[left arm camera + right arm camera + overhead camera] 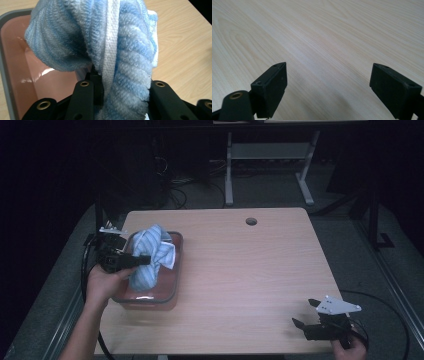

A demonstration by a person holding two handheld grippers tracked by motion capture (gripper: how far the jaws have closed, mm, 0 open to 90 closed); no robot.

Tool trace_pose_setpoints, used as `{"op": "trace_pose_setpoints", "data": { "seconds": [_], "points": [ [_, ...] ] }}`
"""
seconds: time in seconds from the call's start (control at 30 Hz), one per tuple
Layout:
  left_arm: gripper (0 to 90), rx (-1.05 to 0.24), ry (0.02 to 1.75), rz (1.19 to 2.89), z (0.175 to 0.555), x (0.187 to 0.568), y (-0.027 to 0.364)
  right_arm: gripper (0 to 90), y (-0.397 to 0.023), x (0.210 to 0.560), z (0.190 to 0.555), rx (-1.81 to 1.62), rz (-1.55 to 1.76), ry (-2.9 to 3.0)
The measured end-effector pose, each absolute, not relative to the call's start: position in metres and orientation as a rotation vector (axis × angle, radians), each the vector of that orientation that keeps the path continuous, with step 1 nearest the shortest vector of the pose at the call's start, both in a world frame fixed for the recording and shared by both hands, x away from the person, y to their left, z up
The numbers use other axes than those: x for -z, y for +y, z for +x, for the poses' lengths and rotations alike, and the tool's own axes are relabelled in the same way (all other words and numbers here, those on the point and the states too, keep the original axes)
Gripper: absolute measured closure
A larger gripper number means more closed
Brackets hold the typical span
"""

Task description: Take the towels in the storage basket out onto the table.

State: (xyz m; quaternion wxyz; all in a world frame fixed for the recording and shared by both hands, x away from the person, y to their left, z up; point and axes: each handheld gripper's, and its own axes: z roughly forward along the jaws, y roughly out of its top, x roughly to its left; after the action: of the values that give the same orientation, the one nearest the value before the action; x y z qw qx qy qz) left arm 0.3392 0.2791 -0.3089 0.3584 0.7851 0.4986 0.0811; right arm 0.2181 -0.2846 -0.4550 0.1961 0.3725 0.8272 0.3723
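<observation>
Three views, entered in order.

High view. Wooden table, with a round hole near its 12 o'clock edge. A grey tub with a pink inside stands at the table's 9 o'clock side. The left gripper reaches in from 9 o'clock, its jaws closed on a blue-and-white striped towel. The towel is bunched and raised above the tub, its lower end hanging down into it. The right gripper sits at the table's 5 o'clock corner, well apart from the tub, with jaws spread and nothing between them. Desk legs and cables stand on the dark floor beyond the table.

Left gripper view. The towel rises from between the two black jaws, which pinch a thick fold, a white hem band running up the middle. The tub lies at 9 o'clock, its pink floor bare and shiny below the cloth. Table surface at 3 o'clock.

Right gripper view. The jaws stand wide apart over bare wood; nothing is held.

Handling note, as a judgement. The step in hand looks like lifting the towel out of the tub. To do it well: keep the pinch firm on the thick fold, raise it until the hanging end clears the rim, then carry it towards 3 o'clock without dragging the tub. The free gripper could steady the tub or take a corner for spreading.
</observation>
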Motion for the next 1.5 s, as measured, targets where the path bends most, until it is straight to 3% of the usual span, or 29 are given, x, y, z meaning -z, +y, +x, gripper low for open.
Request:
{"op": "trace_pose_setpoints", "data": {
  "seconds": [1.5],
  "points": [
    [67.5, -0.182, 1.106, 2.028, 0.350, 0.264, 0.210, 13.8, -0.292, 0.454, 0.216, -1.050, 1.062, 2.300]
  ]
}}
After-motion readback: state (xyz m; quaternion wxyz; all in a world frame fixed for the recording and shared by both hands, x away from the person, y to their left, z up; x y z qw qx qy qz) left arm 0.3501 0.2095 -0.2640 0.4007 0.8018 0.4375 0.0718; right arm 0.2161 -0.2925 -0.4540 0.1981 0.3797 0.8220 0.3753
